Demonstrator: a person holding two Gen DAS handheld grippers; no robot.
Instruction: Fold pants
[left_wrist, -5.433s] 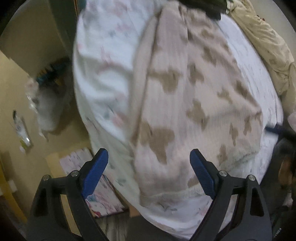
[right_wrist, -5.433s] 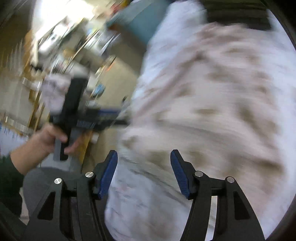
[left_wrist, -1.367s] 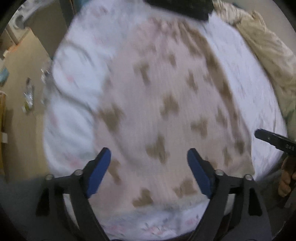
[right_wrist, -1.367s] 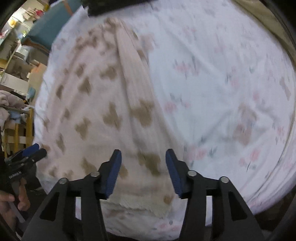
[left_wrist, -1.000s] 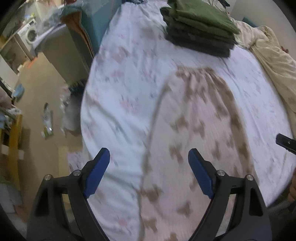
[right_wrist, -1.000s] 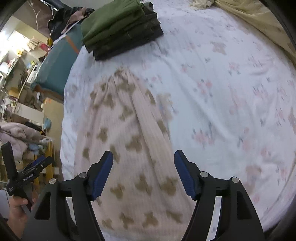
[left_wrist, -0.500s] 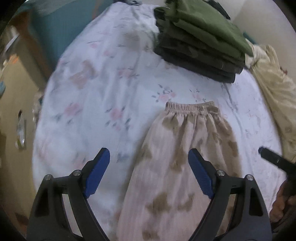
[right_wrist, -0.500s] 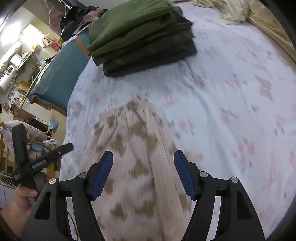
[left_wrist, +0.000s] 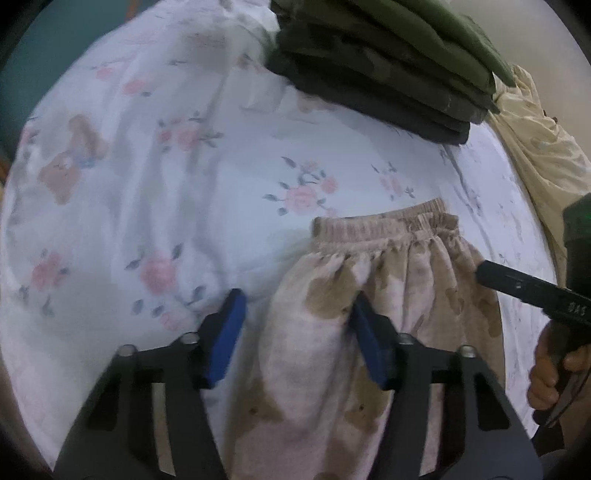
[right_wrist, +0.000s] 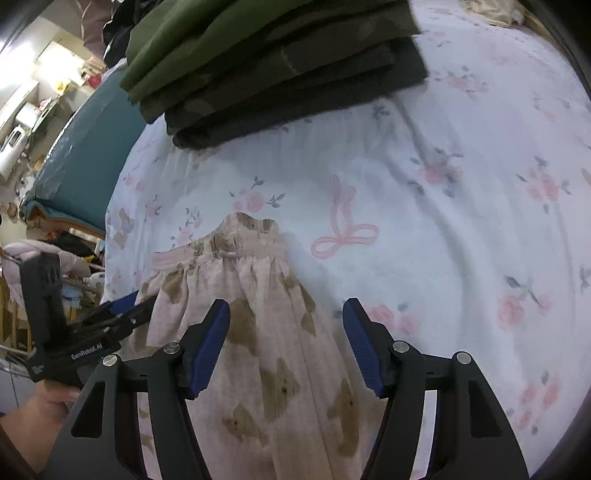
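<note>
Pale pink pants with brown bear prints (left_wrist: 369, 295) lie flat on the floral bed sheet (left_wrist: 147, 166), elastic waistband (left_wrist: 384, 221) at the far end. My left gripper (left_wrist: 295, 314) is open over the left side of the pants near the waistband, its right finger on the fabric. My right gripper (right_wrist: 286, 325) is open over the right side of the pants (right_wrist: 266, 332), below the waistband (right_wrist: 229, 247). Each gripper shows in the other view: the right gripper (left_wrist: 517, 288) at the right, the left gripper (right_wrist: 122, 310) at the left.
A stack of folded green and dark clothes (left_wrist: 388, 62) sits on the bed just beyond the waistband; it also shows in the right wrist view (right_wrist: 277, 62). A cream quilt (left_wrist: 535, 140) lies at the right. A teal piece of furniture (right_wrist: 85, 155) stands beside the bed.
Both grippers have moved up along the pants from the leg end to the waistband and come lower to the fabric. Both stay open.
</note>
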